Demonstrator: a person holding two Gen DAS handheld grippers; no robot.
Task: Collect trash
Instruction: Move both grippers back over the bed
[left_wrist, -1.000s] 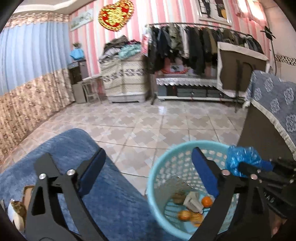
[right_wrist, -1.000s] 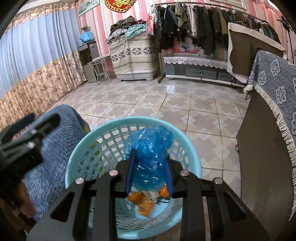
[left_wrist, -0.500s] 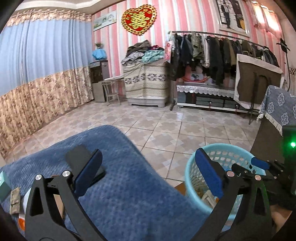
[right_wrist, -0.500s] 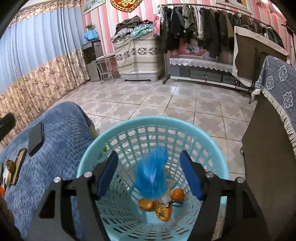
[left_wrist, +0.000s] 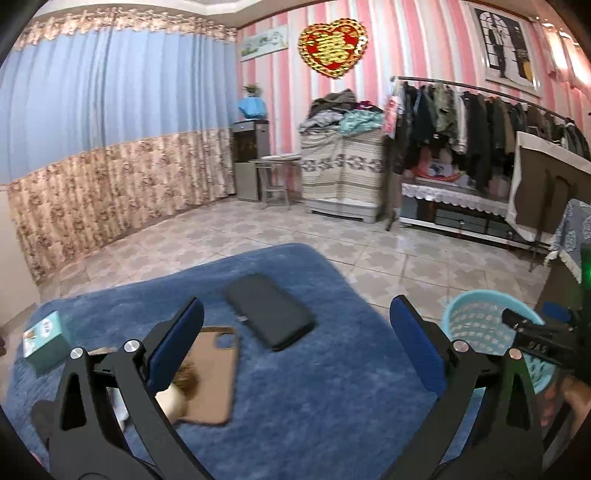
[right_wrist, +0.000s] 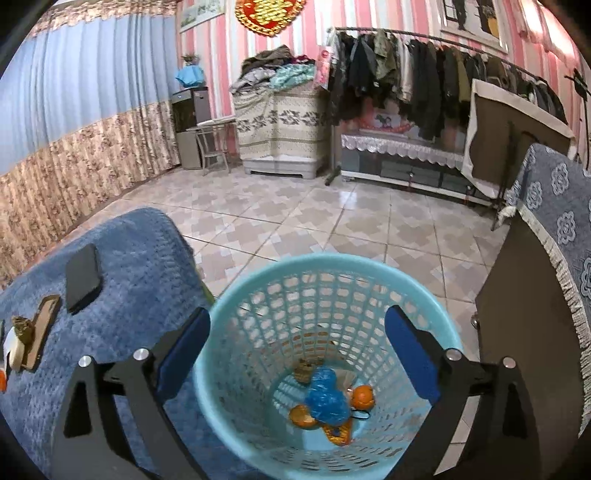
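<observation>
A light blue plastic basket (right_wrist: 417, 291) stands on the tiled floor right of the blue-covered table (right_wrist: 144, 254). My right gripper (right_wrist: 297, 354) is open and empty above the basket. A crumpled blue plastic bag (right_wrist: 327, 398) lies at the basket's bottom among orange peels (right_wrist: 362, 395). My left gripper (left_wrist: 295, 350) is open and empty above the table. By its left finger lie a brown crumpled scrap (left_wrist: 186, 380) and a whitish piece (left_wrist: 171, 404), partly hidden. The basket also shows in the left wrist view (left_wrist: 476, 317).
A black phone (left_wrist: 271, 310), a brown phone case (left_wrist: 212, 373) and a small teal box (left_wrist: 44, 339) lie on the table. A dark cabinet with a blue patterned cloth (right_wrist: 554, 229) stands right of the basket. A clothes rack (right_wrist: 424, 81) lines the far wall.
My right gripper opened and the blue bag fell into the basket. My left gripper swung left from the basket to over the table.
</observation>
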